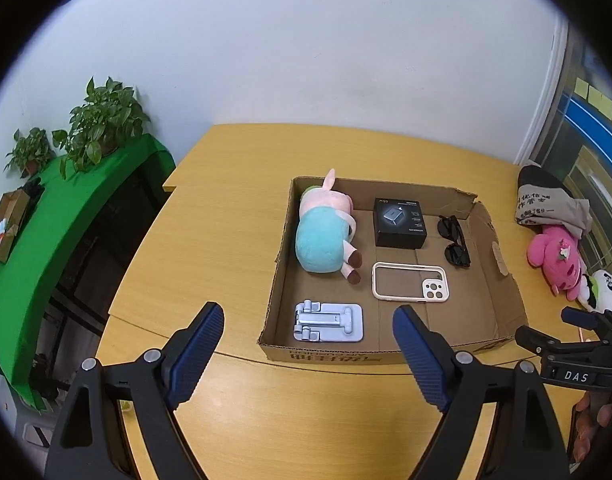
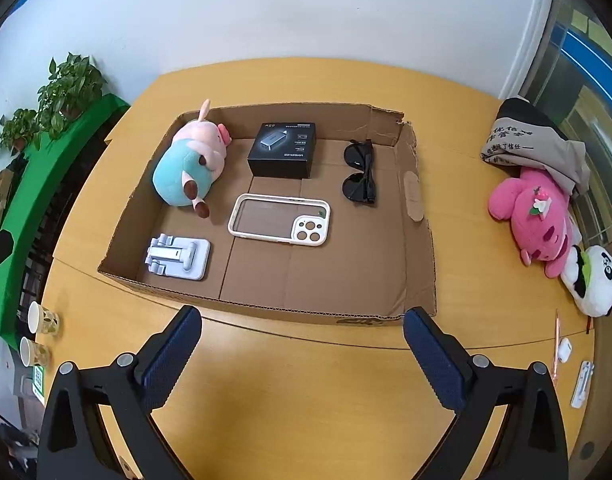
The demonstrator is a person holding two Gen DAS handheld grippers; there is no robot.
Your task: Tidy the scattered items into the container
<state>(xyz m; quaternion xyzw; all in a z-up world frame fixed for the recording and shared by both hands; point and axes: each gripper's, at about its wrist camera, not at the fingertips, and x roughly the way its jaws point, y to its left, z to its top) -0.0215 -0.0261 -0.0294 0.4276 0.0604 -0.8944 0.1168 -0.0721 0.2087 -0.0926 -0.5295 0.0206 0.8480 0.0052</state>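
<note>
Grippers: my left gripper (image 1: 308,330) and right gripper (image 2: 302,334) angled down short of cardboard box (image 2: 420,240), both gaping, empty | right-wrist view only: paper cups (image 2: 42,318) left of box

The shallow brown corrugated cardboard box (image 2: 420,240) looks matt and a bit rough, torn edges included. The yellow wood-look surface (image 2: 306,392) is smooth with a soft sheen. Pink-and-teal pig plush (image 2: 188,160) is fuzzy cloth, the black sunglasses (image 2: 360,172) are glossy plastic, and the silvery folding phone stand (image 2: 178,258) looks like brushed metal. Both tongs have ribbed blue pads (image 2: 166,364) on matt black plastic.
</note>
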